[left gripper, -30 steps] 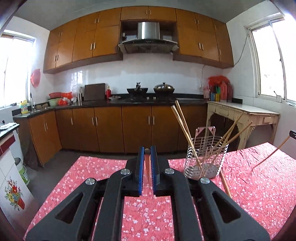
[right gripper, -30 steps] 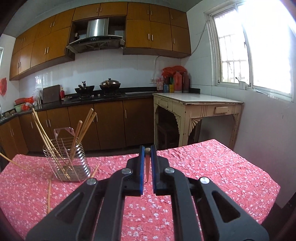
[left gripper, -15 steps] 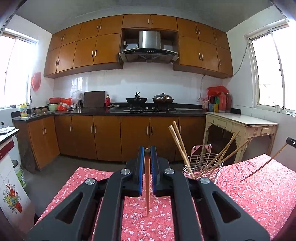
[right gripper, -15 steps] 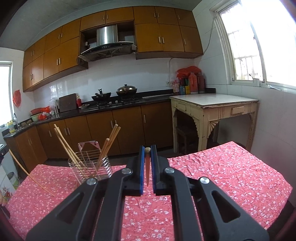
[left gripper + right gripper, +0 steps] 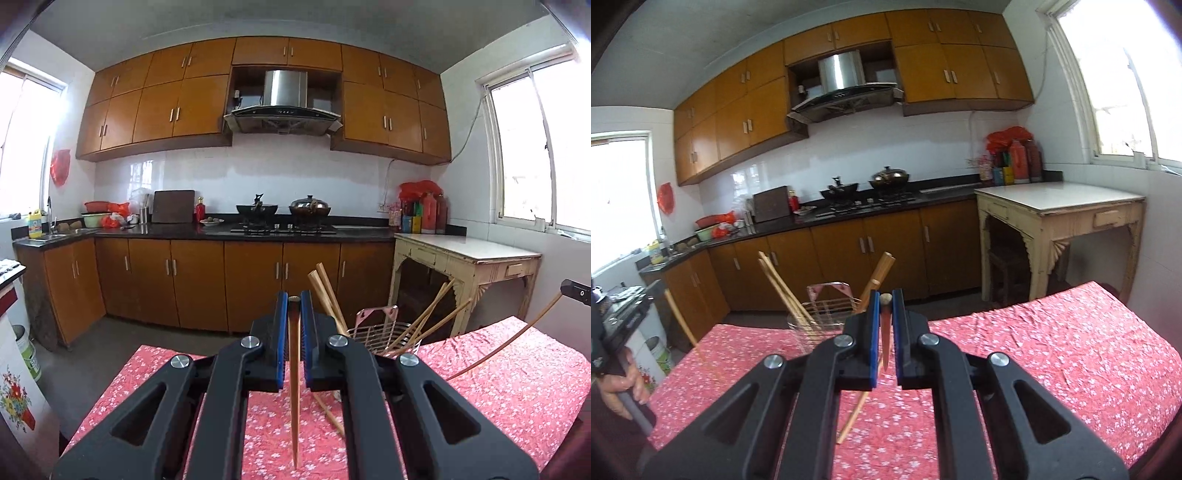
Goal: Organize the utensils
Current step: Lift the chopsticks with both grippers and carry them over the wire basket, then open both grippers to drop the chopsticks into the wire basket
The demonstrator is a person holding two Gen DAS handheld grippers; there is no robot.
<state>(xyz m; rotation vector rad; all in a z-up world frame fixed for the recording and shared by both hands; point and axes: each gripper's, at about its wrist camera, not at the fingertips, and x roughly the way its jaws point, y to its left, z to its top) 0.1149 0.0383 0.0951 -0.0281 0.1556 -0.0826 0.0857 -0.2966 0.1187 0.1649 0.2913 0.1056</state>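
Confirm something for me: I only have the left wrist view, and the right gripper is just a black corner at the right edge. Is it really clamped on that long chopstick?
Observer: Yes. In the right wrist view the right gripper is shut on the chopstick, and the butt end shows at the tip of the closed jaws.
Operator: Is any of the person visible over there?
Observer: The left hand shows at that view's left edge, wrapped around a grey handle.
Operator: Where is the basket from that side?
Observer: The wire basket stands just ahead and to the left of the right gripper.
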